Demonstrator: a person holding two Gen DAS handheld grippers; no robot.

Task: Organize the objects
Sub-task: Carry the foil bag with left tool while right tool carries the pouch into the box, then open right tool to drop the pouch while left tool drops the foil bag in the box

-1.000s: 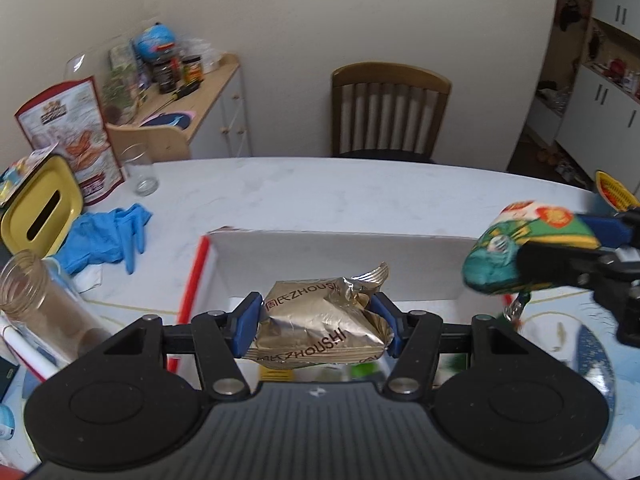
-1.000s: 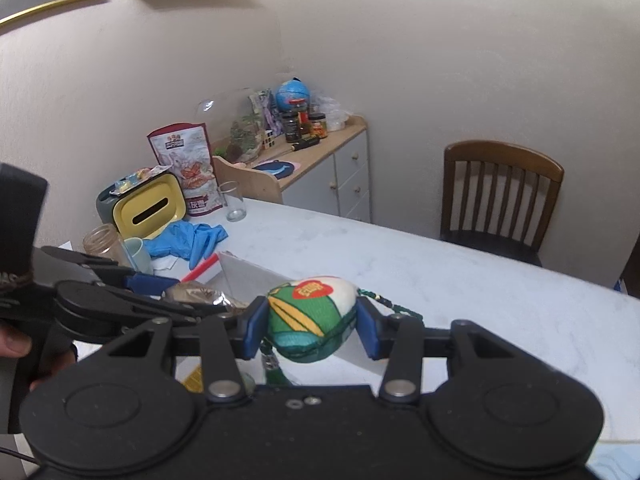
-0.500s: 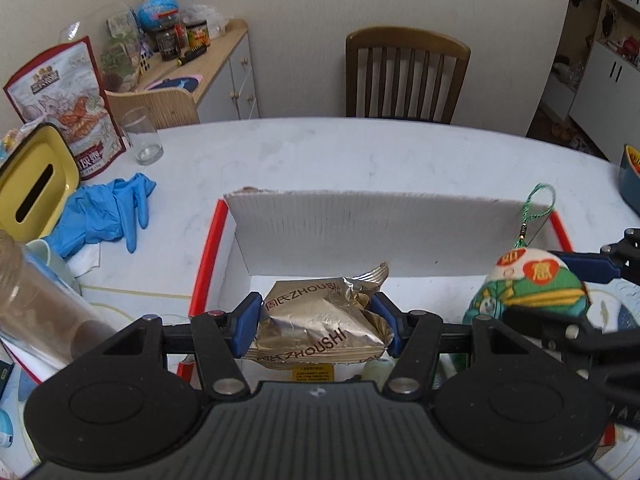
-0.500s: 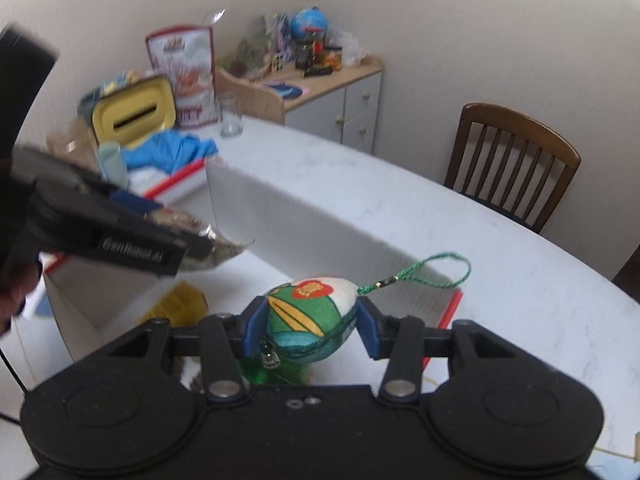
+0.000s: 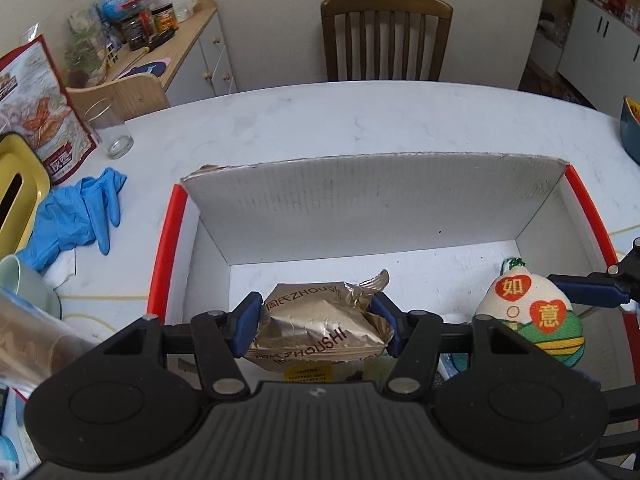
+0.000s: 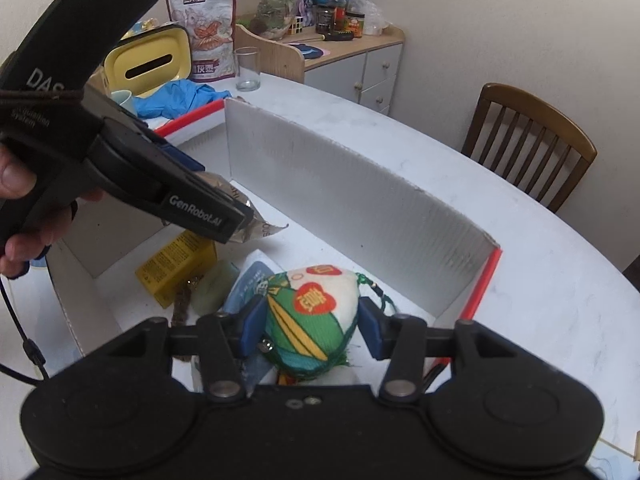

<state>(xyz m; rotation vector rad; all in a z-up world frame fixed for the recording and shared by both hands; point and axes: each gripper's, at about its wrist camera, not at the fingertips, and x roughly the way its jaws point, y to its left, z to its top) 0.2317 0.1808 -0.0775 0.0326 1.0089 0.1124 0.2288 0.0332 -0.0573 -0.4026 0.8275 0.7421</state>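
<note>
- Foil snack packet (image 5: 320, 320) sits clamped in the left gripper (image 5: 316, 308), jaws about halfway in, just over the near-left floor of the white box (image 5: 372, 200). It looks light, crinkly and slippery, so the flat sides are the place to pinch; the crimped ends would just fold.
- Can't tell whether the packet touches the box floor, since the gripper body covers its underside.
- Yellow carton (image 6: 176, 268) and a pale green lump beside it are half hidden; no idea what the lump is.
- Fabric pouch (image 6: 316, 300) is between the pads of the right gripper (image 6: 310, 320), low at the box's right end. The jaws have just been easing open, pads seemingly touching. It looks soft, squashy and grippy; hold it round the belly.
</note>
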